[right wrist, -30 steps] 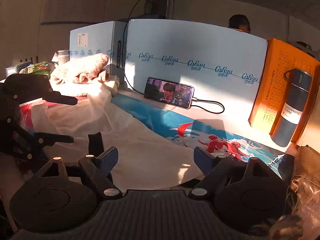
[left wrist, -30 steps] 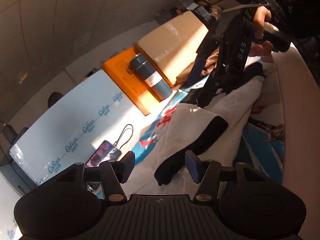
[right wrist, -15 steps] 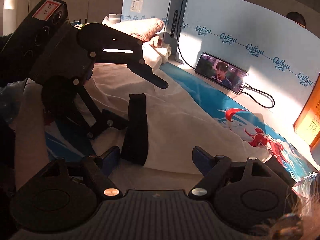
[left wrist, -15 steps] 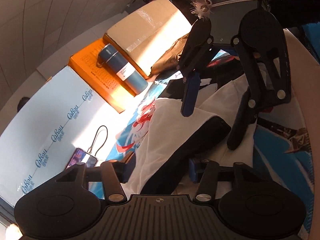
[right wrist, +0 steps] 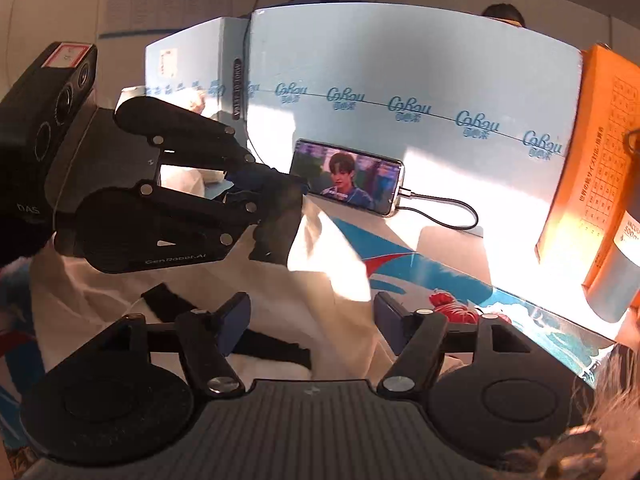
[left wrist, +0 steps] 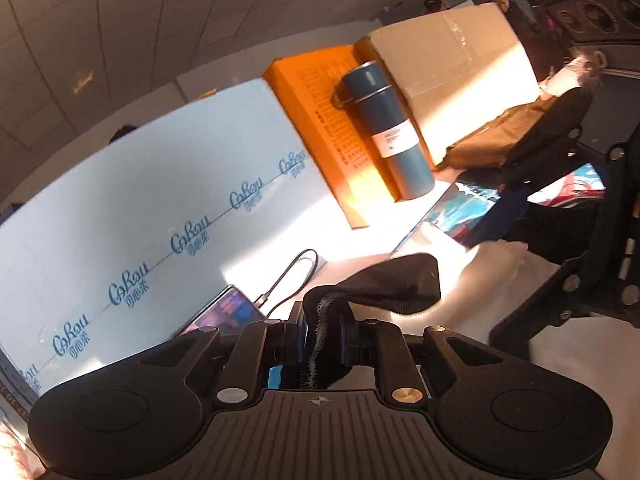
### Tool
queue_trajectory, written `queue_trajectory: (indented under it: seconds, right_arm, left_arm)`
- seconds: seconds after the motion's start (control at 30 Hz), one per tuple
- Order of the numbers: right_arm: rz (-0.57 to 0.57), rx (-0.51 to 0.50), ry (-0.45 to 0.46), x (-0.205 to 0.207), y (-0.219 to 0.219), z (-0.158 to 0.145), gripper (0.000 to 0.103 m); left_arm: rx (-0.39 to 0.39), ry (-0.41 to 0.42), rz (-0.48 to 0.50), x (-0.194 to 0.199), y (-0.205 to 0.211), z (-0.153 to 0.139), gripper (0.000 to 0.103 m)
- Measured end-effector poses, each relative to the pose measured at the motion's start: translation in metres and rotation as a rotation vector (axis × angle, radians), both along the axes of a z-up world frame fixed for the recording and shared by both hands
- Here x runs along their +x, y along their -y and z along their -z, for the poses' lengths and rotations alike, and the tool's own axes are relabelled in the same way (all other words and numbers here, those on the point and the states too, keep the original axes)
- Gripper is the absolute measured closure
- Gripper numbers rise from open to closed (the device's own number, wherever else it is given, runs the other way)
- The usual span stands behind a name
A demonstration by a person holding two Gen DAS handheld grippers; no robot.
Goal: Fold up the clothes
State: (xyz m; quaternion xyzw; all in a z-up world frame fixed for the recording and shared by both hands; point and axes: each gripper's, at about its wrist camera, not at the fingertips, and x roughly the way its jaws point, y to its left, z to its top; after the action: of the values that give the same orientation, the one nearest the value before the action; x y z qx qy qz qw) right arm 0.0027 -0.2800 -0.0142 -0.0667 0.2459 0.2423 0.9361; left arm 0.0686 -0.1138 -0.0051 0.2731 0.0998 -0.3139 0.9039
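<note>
Surface: desk with a printed blue mat (right wrist: 404, 256), walled at the back by pale blue boxes (right wrist: 400, 80); low sun glare across it.
Landmark: phone (right wrist: 346, 176) propped against the boxes, cable plugged in.
Garment: white shirt (right wrist: 320, 312) with black cuff (left wrist: 394, 286), spread on the mat in front of the phone; one part lifted, the rest slack on the desk.
Left gripper (left wrist: 320, 338): clamped on the black cuff, cloth bunched between the fingers, held up just in front of the phone's left end.
Right gripper (right wrist: 312, 320): fingers wide apart, holding nothing, low over the white cloth on the near side of the phone.
Change: half a second ago the left fingers were spread on either side of the cuff as it lay flat; now they have closed and the cuff is off the surface. Right gripper was spread then too, no grab.
Meaning: sleeve is secured, so it can likely be carried across the body for a fold.
Stage: shirt is loose and rumpled, no neat fold visible.
Other: blue flask (left wrist: 386, 128) and orange box (left wrist: 320, 120) well right of the phone.
Risk: thin pinch on the cuff edge may slip.
</note>
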Motion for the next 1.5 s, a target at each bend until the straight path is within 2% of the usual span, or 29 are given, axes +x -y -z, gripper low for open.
queue_trajectory:
  seconds: [0.07,0.13,0.17,0.2,0.23,0.27,0.37,0.43,0.47,0.53,0.6,0.7,0.83,1.0,1.1,1.17,1.2,1.23,1.3,1.4,1.5]
  right_arm:
    - [0.051,0.012,-0.023,0.013,0.007,0.003,0.033]
    - [0.103,0.019,-0.046,0.024,0.015,0.008,0.033]
    - [0.127,0.035,-0.063,0.030,0.019,0.011,0.033]
    - [0.145,0.059,-0.082,0.036,0.023,0.013,0.032]
    - [0.156,0.086,-0.101,0.041,0.028,0.014,0.031]
    - [0.162,0.118,-0.120,0.047,0.032,0.015,0.030]
    - [0.187,0.202,-0.182,0.063,0.038,0.019,0.027]
    - [0.217,0.194,-0.213,0.076,0.035,0.024,0.030]
    - [0.230,0.167,-0.203,0.080,0.030,0.026,0.035]
    - [0.234,0.047,-0.152,0.074,0.016,0.027,0.086]
    - [0.239,-0.087,-0.093,0.064,0.002,0.028,0.096]
    - [0.262,-0.234,-0.027,0.057,-0.003,0.035,0.097]
    - [0.360,-0.275,-0.032,0.063,0.014,0.035,0.097]
    - [0.385,-0.301,-0.047,0.065,0.025,0.035,0.097]
    - [0.400,-0.317,-0.057,0.067,0.031,0.034,0.097]
    - [0.377,-0.239,-0.079,0.068,0.039,0.029,0.096]
    - [0.373,-0.161,-0.100,0.071,0.046,0.024,0.088]
    - [0.376,-0.095,-0.111,0.075,0.051,0.019,0.069]
    - [0.381,-0.007,-0.109,0.086,0.057,0.012,0.046]
    - [0.365,0.039,-0.142,0.115,0.050,0.009,0.046]
    - [0.334,-0.002,-0.179,0.146,0.032,0.018,0.047]
  left_arm:
    - [-0.069,-0.080,-0.049,0.027,-0.005,-0.004,0.081]
    - [-0.165,-0.114,-0.107,0.040,-0.021,-0.014,0.073]
    - [-0.189,-0.095,-0.121,0.041,-0.029,-0.017,0.065]
    - [-0.203,-0.066,-0.134,0.040,-0.037,-0.021,0.051]
    - [-0.202,-0.054,-0.149,0.040,-0.044,-0.024,0.041]
    - [-0.199,-0.044,-0.163,0.039,-0.052,-0.027,0.027]
    - [-0.167,-0.050,-0.195,0.037,-0.078,-0.029,0.026]
    - [-0.139,-0.054,-0.211,0.027,-0.093,-0.023,0.026]
    - [-0.124,-0.057,-0.219,0.022,-0.101,-0.020,0.026]
    - [-0.089,-0.060,-0.233,0.011,-0.112,-0.011,0.025]
    - [-0.050,-0.063,-0.243,0.002,-0.118,-0.002,0.025]
    - [-0.029,-0.097,-0.237,-0.009,-0.122,0.007,0.025]
    - [-0.001,-0.105,-0.207,-0.025,-0.121,0.007,0.021]
    - [0.098,-0.210,-0.158,-0.036,-0.113,0.020,0.019]
    - [0.097,-0.205,-0.158,-0.044,-0.115,0.020,0.018]
    - [0.104,-0.207,-0.156,-0.048,-0.117,0.019,0.018]
    - [0.108,-0.203,-0.155,-0.050,-0.118,0.019,0.018]
    - [0.109,-0.199,-0.158,-0.052,-0.119,0.018,0.018]
    - [0.111,-0.190,-0.164,-0.055,-0.120,0.018,0.018]
    - [0.096,-0.186,-0.184,-0.056,-0.123,0.016,0.018]
    - [0.093,-0.199,-0.195,-0.058,-0.126,0.017,0.018]
